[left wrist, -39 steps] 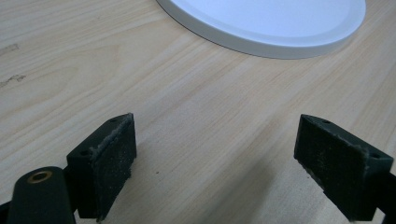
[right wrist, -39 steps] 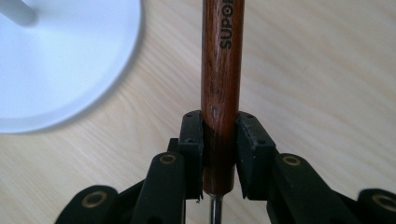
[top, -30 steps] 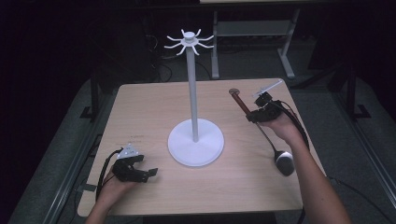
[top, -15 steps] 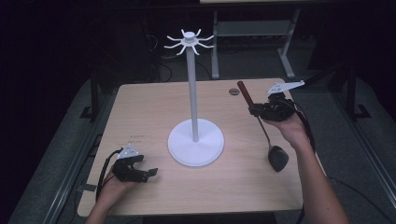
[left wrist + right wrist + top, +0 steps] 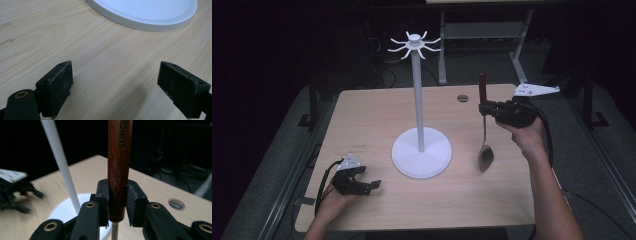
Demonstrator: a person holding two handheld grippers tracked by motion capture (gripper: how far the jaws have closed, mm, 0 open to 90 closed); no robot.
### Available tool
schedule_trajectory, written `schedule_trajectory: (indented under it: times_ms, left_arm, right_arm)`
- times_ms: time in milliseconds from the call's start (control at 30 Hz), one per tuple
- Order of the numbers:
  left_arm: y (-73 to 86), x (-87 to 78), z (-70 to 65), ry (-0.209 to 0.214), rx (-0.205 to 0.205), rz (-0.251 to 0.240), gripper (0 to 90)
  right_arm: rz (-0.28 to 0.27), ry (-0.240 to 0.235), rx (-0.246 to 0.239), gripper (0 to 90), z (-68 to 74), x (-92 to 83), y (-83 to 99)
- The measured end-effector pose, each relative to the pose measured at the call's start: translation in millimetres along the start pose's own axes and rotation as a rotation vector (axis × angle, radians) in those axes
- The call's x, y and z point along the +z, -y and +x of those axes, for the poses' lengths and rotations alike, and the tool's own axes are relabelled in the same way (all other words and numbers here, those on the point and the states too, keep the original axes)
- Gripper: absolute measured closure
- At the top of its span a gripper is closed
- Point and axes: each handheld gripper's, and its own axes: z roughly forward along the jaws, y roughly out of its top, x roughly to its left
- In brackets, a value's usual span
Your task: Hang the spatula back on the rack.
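Since the earlier frames the right gripper (image 5: 485,109) has risen off the table (image 5: 362,125), carrying the spoon (image 5: 485,150) from lying flat to hanging upright, bowl downward, clear of the tabletop. Its jaws are clamped on the spoon's wooden handle (image 5: 119,165). The spoon hangs near the right of the white stand (image 5: 421,150). The left gripper (image 5: 364,185) rests unmoved at the table's near left, jaws wide apart, holding nothing.

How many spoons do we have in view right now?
1. The spoon hangs upright in the right gripper, its jaws shut on the wooden handle, bowl down, right of the white stand.
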Motion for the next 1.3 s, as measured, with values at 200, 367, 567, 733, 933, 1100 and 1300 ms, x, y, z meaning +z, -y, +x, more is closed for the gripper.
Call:
schedule_trajectory:
  times_ms: [200, 367, 567, 733, 933, 1100, 1300]
  left_arm:
    - [-0.1, -0.2, 0.0, -0.001, 0.0, -0.004, 12.6]
    - [-0.1, -0.3, 0.0, 0.0, 0.0, -0.003, 12.6]
    - [0.1, -0.3, 0.6, -0.001, 0.0, -0.002, 12.5]
    - [-0.8, -0.1, 1.1, 0.003, -0.018, -0.01, 12.5]
    - [-2.2, 1.7, 0.1, -0.001, -0.039, -0.016, 12.6]
    - [-1.3, 0.8, 1.9, 0.0, -0.036, -0.009, 12.5]
    - [-0.2, -1.1, 2.7, 0.002, -0.034, -0.018, 12.5]
  right_arm:
    - [-0.071, -0.048, -0.037, 74.0, 15.2, -0.3, -22.4]
    - [-0.089, -0.094, -0.074, 74.0, 27.7, 5.0, -45.0]
    - [-0.116, -0.141, -0.11, 74.0, 41.4, 11.9, -69.4]
    - [-0.127, -0.182, -0.125, 74.0, 51.4, 18.8, -84.4]
    - [-0.125, -0.216, -0.152, 73.9, 61.2, 24.5, -95.9]
    - [-0.121, -0.225, -0.163, 73.9, 67.3, 31.3, -98.9]
    - [-0.114, -0.217, -0.164, 73.8, 69.7, 39.9, -98.6]
